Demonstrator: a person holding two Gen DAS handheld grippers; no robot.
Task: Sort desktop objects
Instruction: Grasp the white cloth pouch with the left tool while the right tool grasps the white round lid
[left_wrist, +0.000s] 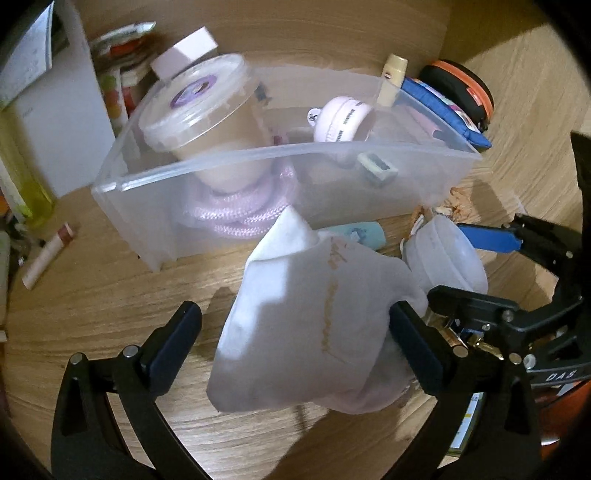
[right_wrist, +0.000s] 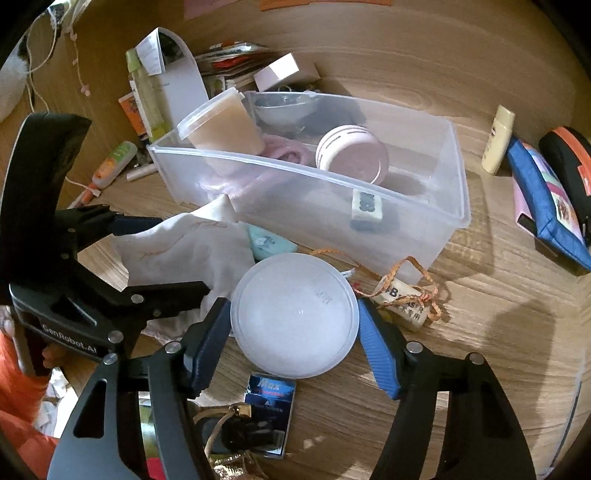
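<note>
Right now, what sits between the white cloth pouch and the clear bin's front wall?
A small mint-green item lies there, partly tucked under the white cloth pouch, just ahead of the clear bin. The right wrist view shows it best.

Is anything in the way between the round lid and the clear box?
Nothing visible blocks it. The round lid sits between the right gripper's fingers, right in front of the clear box. Only an orange cord lies on the desk between them, low and to the side.
</note>
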